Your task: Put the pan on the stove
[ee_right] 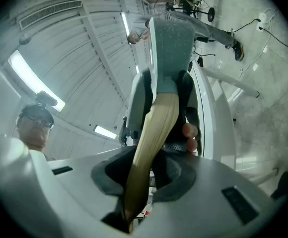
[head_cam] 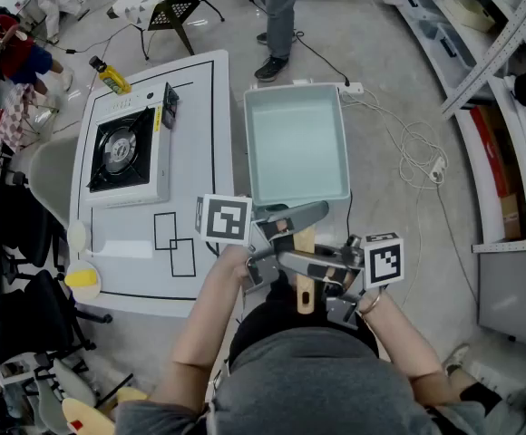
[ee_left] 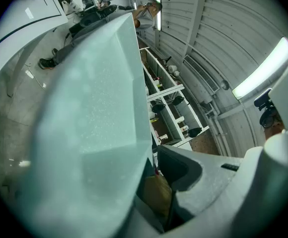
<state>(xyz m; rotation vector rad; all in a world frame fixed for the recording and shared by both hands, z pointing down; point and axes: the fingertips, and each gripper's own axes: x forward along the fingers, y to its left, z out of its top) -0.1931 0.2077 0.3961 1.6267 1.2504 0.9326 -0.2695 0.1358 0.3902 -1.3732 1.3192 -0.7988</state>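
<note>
A square pale-teal pan (head_cam: 297,143) with a wooden handle (head_cam: 305,290) hangs in the air to the right of the white table (head_cam: 199,107), over the floor. Both grippers clamp the handle: my left gripper (head_cam: 290,224) nearer the pan's body, my right gripper (head_cam: 313,268) further down. In the left gripper view the pan (ee_left: 89,123) fills the left side and the handle (ee_left: 157,195) sits between the jaws. The right gripper (ee_right: 144,175) view shows the handle (ee_right: 156,128) running up to the pan (ee_right: 171,43). The portable gas stove (head_cam: 122,152) stands on the table's left part, its burner bare.
A yellow bottle (head_cam: 111,76) lies at the table's far left corner and a yellow object (head_cam: 83,279) rests at its near left edge. A person (head_cam: 279,16) stands beyond the pan. A power strip and cable (head_cam: 352,88) lie on the floor; shelving (head_cam: 508,107) runs along the right.
</note>
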